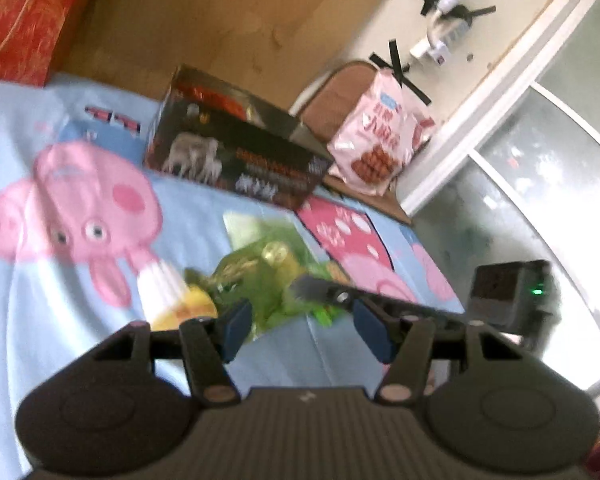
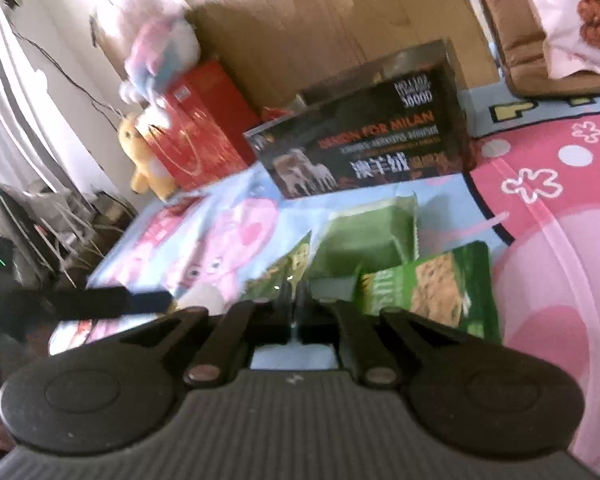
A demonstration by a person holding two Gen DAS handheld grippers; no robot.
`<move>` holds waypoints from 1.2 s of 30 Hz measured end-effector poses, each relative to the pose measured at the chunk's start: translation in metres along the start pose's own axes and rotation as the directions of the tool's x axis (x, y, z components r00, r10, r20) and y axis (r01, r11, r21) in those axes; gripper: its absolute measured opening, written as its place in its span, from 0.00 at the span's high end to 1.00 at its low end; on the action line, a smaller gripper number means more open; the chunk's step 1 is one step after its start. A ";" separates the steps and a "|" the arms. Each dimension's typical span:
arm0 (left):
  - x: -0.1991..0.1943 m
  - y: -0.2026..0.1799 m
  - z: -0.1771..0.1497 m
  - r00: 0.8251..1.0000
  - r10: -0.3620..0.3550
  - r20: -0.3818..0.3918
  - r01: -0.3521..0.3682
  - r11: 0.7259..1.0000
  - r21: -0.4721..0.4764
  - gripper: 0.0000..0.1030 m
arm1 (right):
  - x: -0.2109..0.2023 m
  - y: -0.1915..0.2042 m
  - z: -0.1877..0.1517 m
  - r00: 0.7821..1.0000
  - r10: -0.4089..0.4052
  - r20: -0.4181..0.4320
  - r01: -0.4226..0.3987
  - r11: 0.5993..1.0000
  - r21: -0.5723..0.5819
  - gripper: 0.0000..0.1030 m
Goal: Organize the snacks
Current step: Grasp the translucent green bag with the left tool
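Note:
Several green snack packets (image 1: pixel 268 276) lie in a heap on a blue cartoon-pig blanket (image 1: pixel 60 280). My left gripper (image 1: pixel 300 332) is open just in front of the heap, its blue pads (image 1: pixel 236 328) apart and empty. The right gripper reaches in from the right in the left wrist view (image 1: pixel 312 290). In the right wrist view my right gripper (image 2: pixel 296 304) is shut, seemingly on the edge of a green packet (image 2: pixel 288 268). A green biscuit packet (image 2: pixel 432 292) lies to its right and another green packet (image 2: pixel 364 240) behind. A dark open box (image 1: pixel 236 152) stands beyond the heap, also in the right wrist view (image 2: pixel 364 136).
A pink snack bag (image 1: pixel 380 136) rests on a brown cushion (image 1: pixel 332 100) behind the box. A red box (image 1: pixel 24 20) stands at the far left by a wooden panel (image 1: pixel 220 20). Soft toys (image 2: pixel 156 60) sit by the red box (image 2: pixel 204 124). The bed edge drops off at the right (image 1: pixel 440 280).

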State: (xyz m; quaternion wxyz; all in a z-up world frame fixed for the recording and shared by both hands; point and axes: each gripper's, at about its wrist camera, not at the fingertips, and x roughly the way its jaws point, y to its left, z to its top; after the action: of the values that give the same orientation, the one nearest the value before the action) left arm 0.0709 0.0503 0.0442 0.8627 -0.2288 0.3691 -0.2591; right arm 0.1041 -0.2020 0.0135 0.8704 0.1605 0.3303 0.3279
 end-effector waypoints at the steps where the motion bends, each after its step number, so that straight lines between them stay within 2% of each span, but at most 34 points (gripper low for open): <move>1: 0.000 0.001 -0.003 1.000 -0.005 -0.007 0.005 1.000 -0.006 0.44 | -0.010 0.003 -0.006 1.000 -0.004 0.015 0.004 1.000 -0.003 0.96; 5: 0.008 0.003 -0.015 0.998 -0.039 -0.049 0.037 0.999 -0.038 0.44 | -0.036 0.008 -0.027 0.998 -0.034 0.047 0.033 0.999 0.012 0.97; 9: 0.023 -0.006 -0.025 0.994 -0.052 -0.098 0.050 0.998 -0.024 0.44 | -0.060 0.000 -0.052 0.989 -0.130 0.076 0.127 0.991 0.047 0.96; 12: 0.041 -0.014 -0.032 0.986 -0.054 -0.155 0.053 0.999 -0.006 0.44 | -0.073 -0.016 -0.068 0.981 -0.177 0.075 0.168 0.979 0.112 0.96; 15: 0.054 -0.021 -0.038 0.980 -0.064 -0.187 0.066 0.998 0.004 0.44 | -0.080 -0.024 -0.076 0.985 -0.145 0.090 0.129 0.979 0.160 0.91; 19: 0.064 -0.028 -0.038 0.979 -0.068 -0.190 0.071 0.997 0.012 0.46 | -0.077 -0.018 -0.077 0.989 -0.116 0.087 0.108 0.990 0.087 0.84; 20: 0.065 -0.028 -0.037 0.981 -0.065 -0.186 0.068 0.998 0.010 0.50 | -0.077 -0.019 -0.078 0.989 -0.114 0.091 0.108 0.992 0.066 0.84; 21: 0.068 -0.029 -0.036 0.980 -0.059 -0.188 0.061 0.998 0.007 0.59 | -0.077 -0.021 -0.077 0.990 -0.108 0.094 0.103 0.993 0.059 0.84; 22: 0.070 -0.030 -0.035 0.980 -0.061 -0.191 0.063 0.998 0.007 0.75 | -0.078 -0.024 -0.077 0.990 -0.099 0.099 0.092 0.993 0.067 0.84; 23: 0.072 -0.030 -0.035 0.976 -0.085 -0.201 0.086 0.996 -0.003 0.84 | -0.078 -0.027 -0.078 0.991 -0.088 0.104 0.080 0.993 0.084 0.84; 24: 0.072 -0.031 -0.035 0.973 -0.106 -0.206 0.105 0.994 -0.014 0.87 | -0.080 -0.030 -0.079 0.991 -0.082 0.109 0.072 0.993 0.096 0.85; 25: 0.073 -0.033 -0.034 0.974 -0.107 -0.201 0.108 0.994 -0.005 0.87 | -0.080 -0.031 -0.080 0.990 -0.087 0.113 0.075 0.992 0.101 0.90; 27: 0.073 -0.038 -0.034 0.977 -0.088 -0.193 0.095 0.995 0.028 0.87 | -0.080 -0.030 -0.079 0.988 -0.098 0.119 0.088 0.992 0.089 0.93; 36: 0.059 -0.032 -0.021 0.985 -0.099 -0.138 0.104 0.994 0.025 0.87 | -0.080 -0.025 -0.066 0.984 -0.055 0.167 0.043 0.996 0.075 0.93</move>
State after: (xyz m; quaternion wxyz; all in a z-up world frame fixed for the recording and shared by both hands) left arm 0.0810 -0.0146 0.0189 0.8246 -0.2151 0.4111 -0.3237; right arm 0.0253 -0.2707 -0.0096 0.8969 0.2101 0.2707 0.2796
